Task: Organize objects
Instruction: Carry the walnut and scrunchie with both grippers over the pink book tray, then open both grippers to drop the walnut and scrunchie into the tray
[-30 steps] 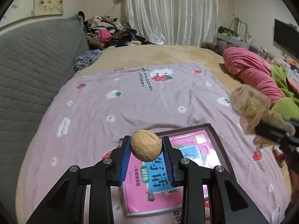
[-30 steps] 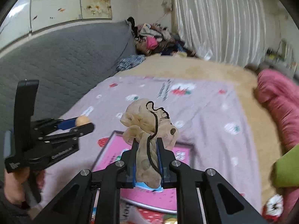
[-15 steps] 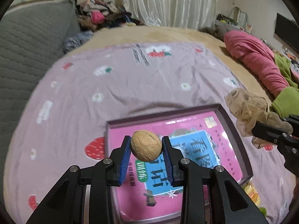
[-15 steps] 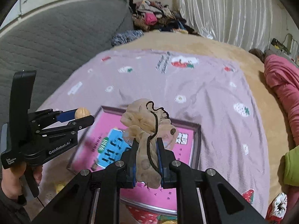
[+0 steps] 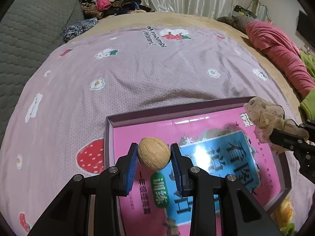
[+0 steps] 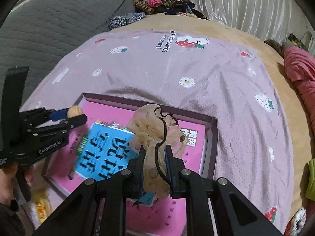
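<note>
My left gripper (image 5: 154, 155) is shut on a tan walnut (image 5: 154, 153) and holds it above the left part of a shallow dark-rimmed box (image 5: 157, 116). A pink and blue book (image 5: 220, 157) lies inside the box. My right gripper (image 6: 155, 157) is shut on a beige gauzy scrunchie with a black cord (image 6: 155, 129), above the right part of the same box (image 6: 211, 133). In the left wrist view the scrunchie (image 5: 263, 116) and right gripper show at the right edge. In the right wrist view the left gripper (image 6: 75, 115) with the walnut (image 6: 74, 111) shows at the left.
The box sits on a lilac strawberry-print sheet (image 5: 137, 74) on a bed. A grey quilted headboard (image 5: 29, 35) is at the left, a clothes pile (image 5: 110, 4) at the back, a pink blanket (image 5: 279, 55) at the right. A yellow packet (image 6: 40, 206) lies by the box's near corner.
Both grippers have tilted down and come lower and closer over the box, which now fills more of each view. The walnut and the scrunchie stay gripped.
</note>
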Available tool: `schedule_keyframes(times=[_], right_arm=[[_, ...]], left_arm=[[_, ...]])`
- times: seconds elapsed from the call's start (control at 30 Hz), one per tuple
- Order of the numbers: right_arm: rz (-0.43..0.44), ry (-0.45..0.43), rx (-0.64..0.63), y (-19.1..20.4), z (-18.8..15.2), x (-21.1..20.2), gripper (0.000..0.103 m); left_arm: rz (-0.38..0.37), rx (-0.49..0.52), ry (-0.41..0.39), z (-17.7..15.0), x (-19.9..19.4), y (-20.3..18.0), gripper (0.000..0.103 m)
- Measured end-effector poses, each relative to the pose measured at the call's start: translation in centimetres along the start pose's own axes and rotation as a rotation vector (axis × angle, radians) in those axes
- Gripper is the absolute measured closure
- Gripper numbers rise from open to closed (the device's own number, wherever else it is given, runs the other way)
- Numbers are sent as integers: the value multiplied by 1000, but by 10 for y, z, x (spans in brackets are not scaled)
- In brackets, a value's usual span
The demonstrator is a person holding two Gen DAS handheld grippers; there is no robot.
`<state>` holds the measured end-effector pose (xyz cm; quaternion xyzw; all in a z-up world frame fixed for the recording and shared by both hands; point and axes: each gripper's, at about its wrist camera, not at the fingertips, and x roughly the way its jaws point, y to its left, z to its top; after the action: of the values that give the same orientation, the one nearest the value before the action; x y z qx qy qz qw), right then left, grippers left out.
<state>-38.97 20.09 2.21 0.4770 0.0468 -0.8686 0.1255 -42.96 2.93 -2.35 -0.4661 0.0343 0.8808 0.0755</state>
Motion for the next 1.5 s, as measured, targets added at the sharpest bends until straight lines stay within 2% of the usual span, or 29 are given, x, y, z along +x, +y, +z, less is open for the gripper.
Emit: schedule_keyframes(times=[0.17,0.23,0.43,0.7,0.8,0.83,0.9,0.97,1.07,1.2,1.37,1.5], right_arm=[[-11,56,14,-4,1,23,85],[-36,51,6,-4,2,29,85],[-66,80,2,-4,4,45,83],[-41,92,41,-13,1,53,82],[-34,95,51,-14,1,53,77],[-31,94,51,-14,1,52,72],[-35,88,50,-13,2,51,63],[-35,87,53,-12,2,51,57],[-28,85,56,-11,3,49,54],[-47,61,56,-12,7,39,41],[-44,28,86,-17,11,21,41],[-30,23,111,-18,10,9,34]], left_arm=[[23,-3,11,3,13,0,69],[6,-14,-2,5,14,4,69],[27,-18,29,5,26,9,69],[28,-12,53,2,39,9,69],[14,-19,49,1,40,10,68],[6,-23,44,1,40,10,66],[6,-21,49,1,39,11,53],[11,-24,49,2,37,11,46],[-1,-19,36,4,30,11,43],[9,-13,21,4,19,14,31],[-10,-55,14,2,1,24,24],[2,-64,29,-3,-8,25,22]])
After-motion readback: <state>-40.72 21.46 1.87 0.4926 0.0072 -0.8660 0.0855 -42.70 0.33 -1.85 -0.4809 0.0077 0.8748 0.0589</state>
